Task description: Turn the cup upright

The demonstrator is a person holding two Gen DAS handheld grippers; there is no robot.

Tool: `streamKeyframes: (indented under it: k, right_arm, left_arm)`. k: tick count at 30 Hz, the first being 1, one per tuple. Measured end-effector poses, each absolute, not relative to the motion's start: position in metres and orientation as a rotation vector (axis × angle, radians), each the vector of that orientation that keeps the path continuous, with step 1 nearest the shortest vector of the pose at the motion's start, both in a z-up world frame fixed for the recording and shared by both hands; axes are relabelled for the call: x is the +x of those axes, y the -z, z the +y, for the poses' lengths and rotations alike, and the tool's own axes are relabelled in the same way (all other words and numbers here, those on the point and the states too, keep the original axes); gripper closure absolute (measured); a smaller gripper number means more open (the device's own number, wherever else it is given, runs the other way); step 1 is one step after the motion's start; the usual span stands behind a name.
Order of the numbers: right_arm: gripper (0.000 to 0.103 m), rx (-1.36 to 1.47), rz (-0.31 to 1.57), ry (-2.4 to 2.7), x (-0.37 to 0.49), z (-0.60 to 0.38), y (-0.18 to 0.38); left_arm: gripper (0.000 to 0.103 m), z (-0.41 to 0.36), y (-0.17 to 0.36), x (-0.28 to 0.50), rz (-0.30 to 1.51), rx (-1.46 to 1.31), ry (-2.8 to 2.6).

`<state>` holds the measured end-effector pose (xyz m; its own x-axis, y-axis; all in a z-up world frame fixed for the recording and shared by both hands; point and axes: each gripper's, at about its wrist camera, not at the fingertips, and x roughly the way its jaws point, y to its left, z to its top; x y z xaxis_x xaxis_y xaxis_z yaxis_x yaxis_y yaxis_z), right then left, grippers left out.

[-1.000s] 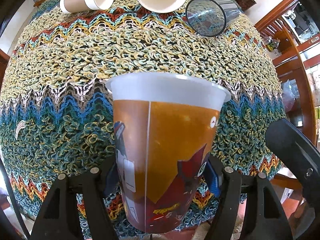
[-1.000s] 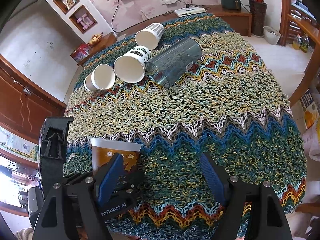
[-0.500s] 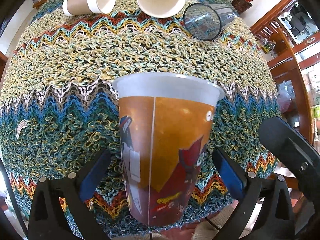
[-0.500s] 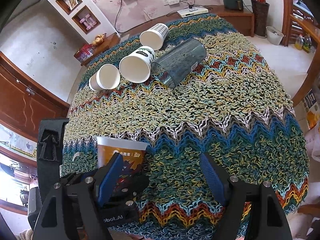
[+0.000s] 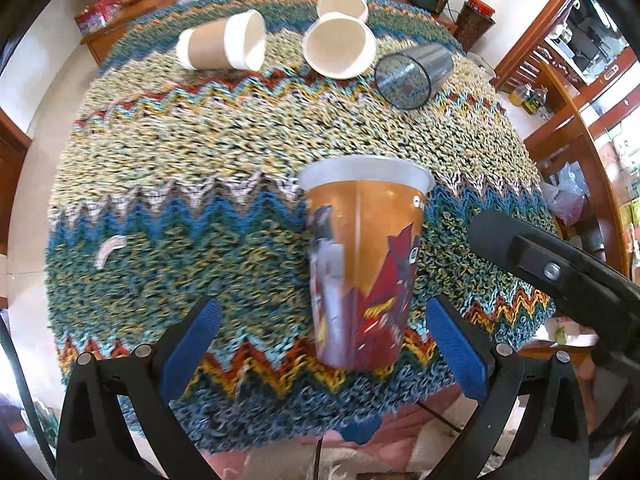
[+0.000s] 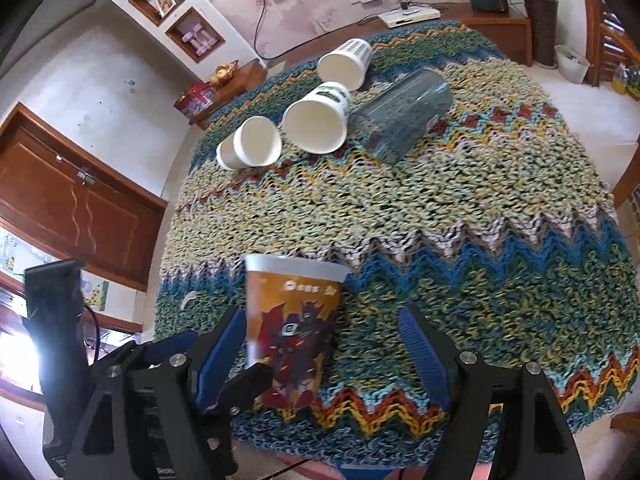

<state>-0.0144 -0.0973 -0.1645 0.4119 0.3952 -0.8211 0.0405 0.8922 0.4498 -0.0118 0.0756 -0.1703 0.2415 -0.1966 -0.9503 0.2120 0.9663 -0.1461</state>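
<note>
While standing upright near front edge of table (image 5: 132, 184), mouth up, orange cup (image 5: 362, 264) (image 6: 292, 328) rests on knitted zigzag cloth (image 5: 240, 140) (image 6: 480, 216), free of any grip. Left gripper (image 5: 326, 344) spread wide, blue pads (image 5: 188, 348) each side of cup w/ clear gaps, not touching; cup nearer right pad than left. Right gripper (image 6: 320, 360) also spread wide, holding nothing, hovering over front edge just right of cup; in right wrist view cup's lower left partly hidden behind a blue finger (image 6: 218, 356) and black parts of left gripper. Toward far edge of table, four other cups lying on sides: brown-sleeved paper cup (image 5: 224, 46) (image 6: 250, 144) at far left, white paper cup (image 5: 340, 50) (image 6: 318, 120) beside it w/ mouth facing cameras, checked white cup (image 5: 342, 2) (image 6: 346, 64) behind that, closest to far edge, and dark clear tumbler (image 5: 412, 76) (image 6: 400, 116) to right, just beside the white cup; touching or not, can't tell. Small pale curved scrap (image 5: 109, 250) (image 6: 188, 300) on cloth near left edge, well apart from orange cup. Some motion blur in left wrist view.
</note>
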Motion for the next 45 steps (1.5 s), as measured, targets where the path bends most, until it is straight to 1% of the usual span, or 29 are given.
streamKeyframes:
  k: [7, 13, 25, 30, 32, 33, 41, 45]
  right_arm:
    - [0.023, 0.456, 1.155, -0.264, -0.009, -0.085, 0.168]
    - [0.023, 0.471, 1.213, -0.274, 0.004, -0.075, 0.184]
    - [0.023, 0.481, 1.408, -0.339, 0.037, -0.050, 0.218]
    - [0.024, 0.449, 1.459, -0.364, 0.046, -0.042, 0.225]
    - [0.027, 0.448, 1.473, -0.370, 0.048, -0.039, 0.228]
    - [0.031, 0.442, 1.481, -0.368, 0.050, -0.037, 0.230]
    - [0.032, 0.462, 1.473, -0.401, 0.052, -0.033, 0.233]
    - [0.032, 0.462, 1.433, -0.418, 0.044, -0.045, 0.228]
  left_arm:
    - [0.001, 0.094, 0.153, -0.027, 1.254, 0.011, 0.239]
    - [0.001, 0.110, 0.144, -0.035, 1.227, -0.005, 0.211]
    - [0.001, 0.122, 0.152, -0.029, 1.227, 0.001, 0.187]
    - [0.001, 0.126, 0.158, -0.024, 1.237, -0.007, 0.190]
    - [0.001, 0.128, 0.160, -0.022, 1.245, -0.018, 0.189]
    - [0.001, 0.129, 0.161, -0.022, 1.248, -0.023, 0.191]
    - [0.001, 0.132, 0.168, -0.017, 1.265, -0.034, 0.195]
    - [0.001, 0.133, 0.170, -0.015, 1.264, -0.035, 0.191]
